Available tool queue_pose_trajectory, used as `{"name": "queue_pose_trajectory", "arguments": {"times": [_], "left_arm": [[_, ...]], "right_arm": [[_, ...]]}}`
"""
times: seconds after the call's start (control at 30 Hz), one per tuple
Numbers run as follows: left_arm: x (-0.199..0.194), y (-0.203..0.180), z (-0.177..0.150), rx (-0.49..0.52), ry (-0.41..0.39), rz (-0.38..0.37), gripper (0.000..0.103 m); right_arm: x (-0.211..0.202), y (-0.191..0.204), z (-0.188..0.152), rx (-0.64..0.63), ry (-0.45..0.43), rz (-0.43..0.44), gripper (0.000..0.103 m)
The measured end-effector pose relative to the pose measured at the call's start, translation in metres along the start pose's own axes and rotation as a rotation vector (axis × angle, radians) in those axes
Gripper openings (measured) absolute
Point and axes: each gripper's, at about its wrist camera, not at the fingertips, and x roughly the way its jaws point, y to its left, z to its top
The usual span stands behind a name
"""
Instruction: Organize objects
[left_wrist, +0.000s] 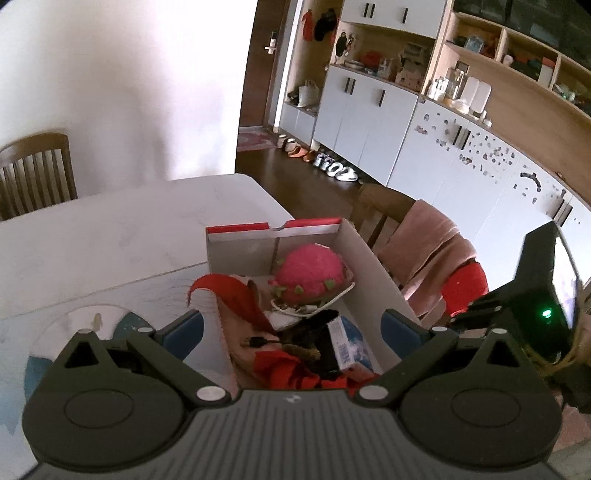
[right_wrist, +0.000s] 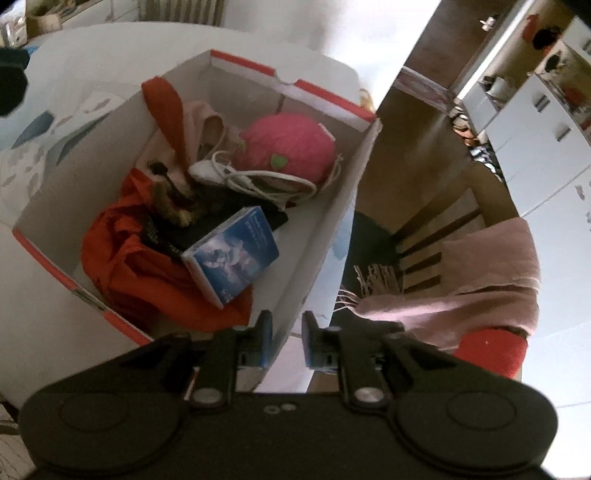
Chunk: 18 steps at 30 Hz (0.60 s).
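A white cardboard box with a red rim (left_wrist: 273, 227) (right_wrist: 321, 92) stands on the white table (left_wrist: 110, 236). In it lie a pink plush fruit (left_wrist: 306, 273) (right_wrist: 288, 147), a red cloth (left_wrist: 236, 295) (right_wrist: 140, 258), a white cable (right_wrist: 240, 177), a dark furry item and a small blue carton (left_wrist: 349, 343) (right_wrist: 236, 254). My left gripper (left_wrist: 293, 332) hangs open above the box's near end, with nothing between its fingers. My right gripper (right_wrist: 287, 332) hovers over the box's near right corner. Its blue pads stand a narrow gap apart, and I see them pressing on nothing.
A wooden chair draped with a pink scarf (left_wrist: 424, 251) (right_wrist: 480, 273) stands close to the box's right side, with a red item under the scarf. Another chair (left_wrist: 37, 173) is at the table's far left. White cabinets and shoes line the far wall.
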Motion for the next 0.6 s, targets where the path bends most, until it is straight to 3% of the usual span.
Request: {"name": "queue_pose_trajectory", "arguments": {"times": [0.6], "left_arm": [[-0.028, 0.002, -0.017, 0.077, -0.037, 0.051, 0.103]], "right_arm": [[-0.080, 0.015, -0.018, 0.293, -0.225, 0.019, 0.018]]}}
